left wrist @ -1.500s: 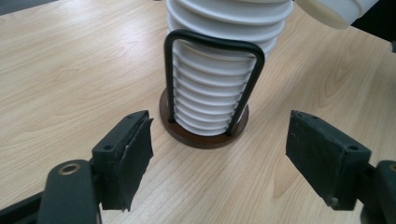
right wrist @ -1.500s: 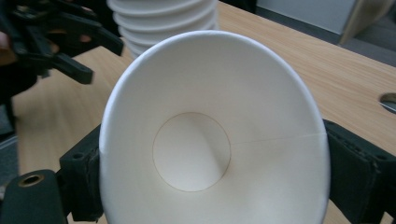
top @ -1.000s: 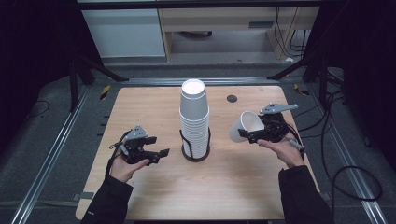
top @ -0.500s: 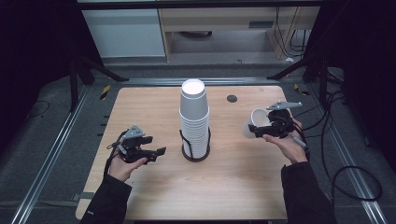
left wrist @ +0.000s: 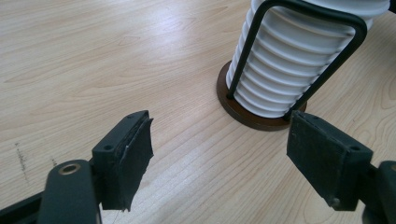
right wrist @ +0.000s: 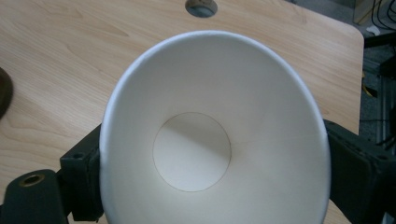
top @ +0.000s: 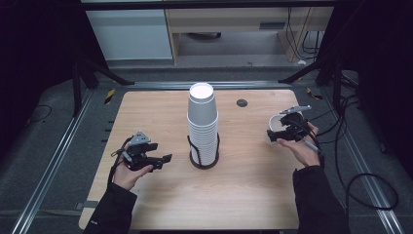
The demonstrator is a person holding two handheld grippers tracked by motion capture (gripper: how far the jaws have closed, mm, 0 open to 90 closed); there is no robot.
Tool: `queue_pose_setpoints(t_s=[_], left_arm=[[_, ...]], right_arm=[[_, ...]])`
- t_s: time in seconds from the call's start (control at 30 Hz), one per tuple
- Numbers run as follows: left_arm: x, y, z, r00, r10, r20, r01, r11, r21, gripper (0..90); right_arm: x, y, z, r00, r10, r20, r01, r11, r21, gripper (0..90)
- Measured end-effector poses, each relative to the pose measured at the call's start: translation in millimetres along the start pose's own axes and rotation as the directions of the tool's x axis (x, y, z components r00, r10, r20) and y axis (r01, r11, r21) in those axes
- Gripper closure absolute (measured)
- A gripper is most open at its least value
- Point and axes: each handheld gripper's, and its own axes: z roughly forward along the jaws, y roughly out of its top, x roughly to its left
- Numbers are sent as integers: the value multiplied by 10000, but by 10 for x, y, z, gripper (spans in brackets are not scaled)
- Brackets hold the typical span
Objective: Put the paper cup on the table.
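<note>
A tall stack of white paper cups (top: 202,122) stands upside down in a black wire holder with a round brown base (top: 203,161) at the table's middle. My right gripper (top: 273,134) is shut on a single white paper cup (top: 276,124) near the right edge, low over the table. In the right gripper view that cup (right wrist: 210,140) faces me mouth first, with a jaw pressed against each side. My left gripper (top: 163,160) hovers open left of the holder. In the left gripper view its jaws (left wrist: 219,158) stand wide apart and bare, with the stack (left wrist: 289,70) just beyond.
The wooden table (top: 146,112) has a small round dark hole (top: 242,103) behind the stack, which also appears as the hole (right wrist: 201,7) above the cup's rim. Metal rails and cables run along the table's sides on the floor.
My right hand has carried the single cup rightward and down, away from the stack towards the table's right edge. The left gripper has stayed put.
</note>
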Motion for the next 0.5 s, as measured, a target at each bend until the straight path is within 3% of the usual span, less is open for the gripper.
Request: queue_pose_setpoints(t_s=[0.5], left_arm=[[29, -9, -25, 9999, -19, -106, 19, 10000, 0, 215]], right_arm=[[-97, -57, 168, 9991, 136, 392, -171, 9959, 892, 105]])
